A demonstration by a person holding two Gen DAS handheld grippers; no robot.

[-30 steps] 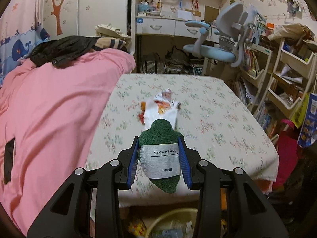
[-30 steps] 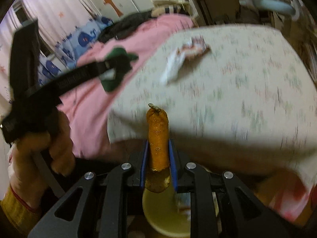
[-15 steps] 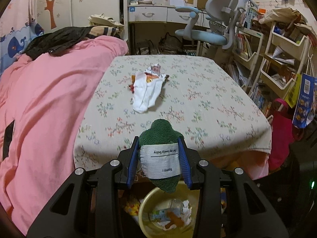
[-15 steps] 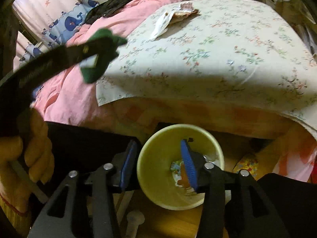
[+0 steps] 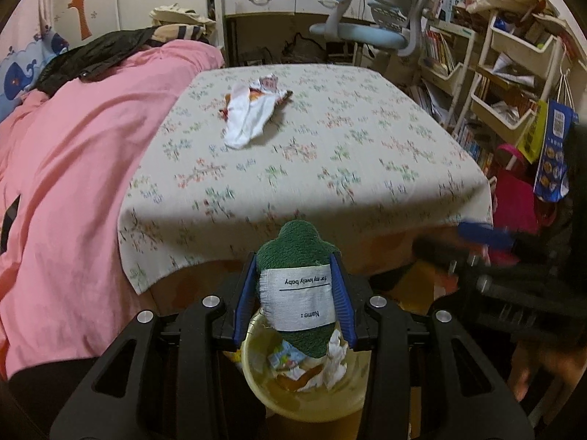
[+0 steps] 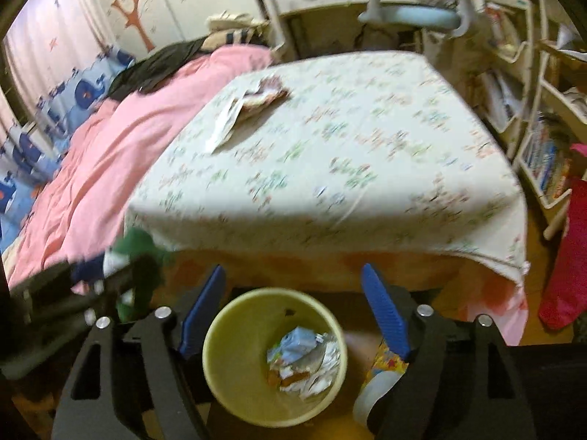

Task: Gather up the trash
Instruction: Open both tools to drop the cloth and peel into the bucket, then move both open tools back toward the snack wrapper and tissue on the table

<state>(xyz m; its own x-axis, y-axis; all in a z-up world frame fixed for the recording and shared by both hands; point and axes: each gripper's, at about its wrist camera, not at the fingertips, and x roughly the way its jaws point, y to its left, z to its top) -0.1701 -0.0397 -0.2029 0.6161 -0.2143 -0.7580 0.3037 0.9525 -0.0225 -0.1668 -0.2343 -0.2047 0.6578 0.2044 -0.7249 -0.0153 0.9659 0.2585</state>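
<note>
My left gripper [image 5: 295, 278] is shut on a green knitted cloth with a white label [image 5: 298, 295] and holds it above the yellow bin [image 5: 256, 385] on the floor before the table. The bin holds crumpled wrappers [image 6: 304, 355]. My right gripper [image 6: 293, 311] is open and empty, above the bin [image 6: 220, 359]. A white sock [image 5: 247, 119] lies on a crumpled wrapper [image 5: 269, 84] at the table's far left; both show in the right wrist view [image 6: 253, 101]. The left gripper with the green cloth [image 6: 137, 253] shows blurred at the left.
The table wears a floral cloth [image 5: 330, 154]. A pink duvet [image 5: 66, 168] covers the bed on the left. An office chair [image 5: 370, 25] and shelves [image 5: 513, 73] stand behind and to the right. A red bag [image 6: 565, 264] hangs at the right.
The right gripper opened and the orange piece it held now lies in the bin. Both grippers drew back from the table to above the bin. The left still holds the green cloth.
</note>
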